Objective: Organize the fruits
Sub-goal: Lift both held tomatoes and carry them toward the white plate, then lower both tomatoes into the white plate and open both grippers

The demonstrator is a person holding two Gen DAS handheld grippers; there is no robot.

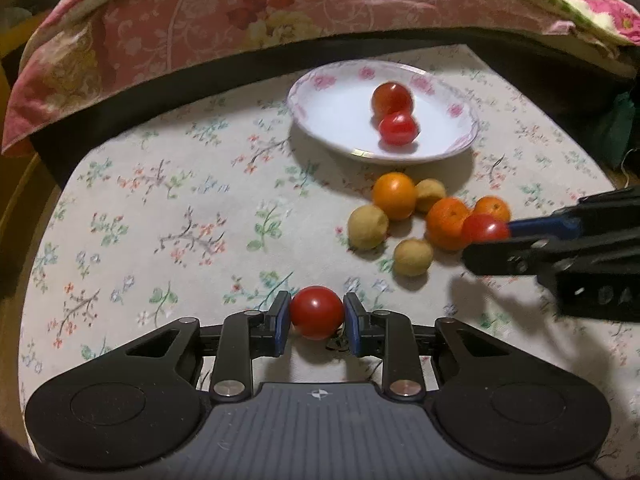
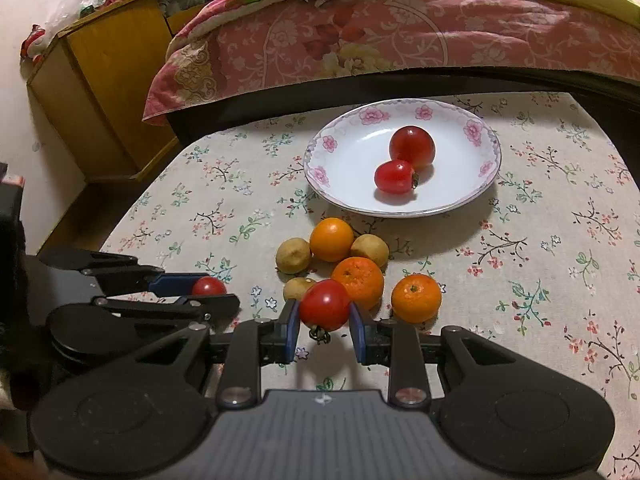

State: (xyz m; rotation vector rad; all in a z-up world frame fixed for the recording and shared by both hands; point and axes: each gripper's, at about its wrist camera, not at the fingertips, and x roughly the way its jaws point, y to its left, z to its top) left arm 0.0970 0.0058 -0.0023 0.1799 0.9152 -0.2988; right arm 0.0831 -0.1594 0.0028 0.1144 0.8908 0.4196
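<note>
My left gripper (image 1: 317, 322) is shut on a red tomato (image 1: 316, 312) and holds it above the floral cloth; it also shows in the right wrist view (image 2: 208, 294). My right gripper (image 2: 325, 322) is shut on another red tomato (image 2: 325, 305), just in front of a cluster of three oranges (image 2: 358, 282) and three small yellow-brown fruits (image 2: 293, 255). In the left wrist view the right gripper (image 1: 486, 236) comes in from the right beside that cluster (image 1: 394, 196). A white floral plate (image 2: 348, 152) behind holds two tomatoes (image 2: 412, 147).
The table wears a floral cloth (image 2: 540, 264). A bed with a pink quilt (image 2: 360, 40) runs along the far edge. A wooden cabinet (image 2: 104, 80) stands at the back left.
</note>
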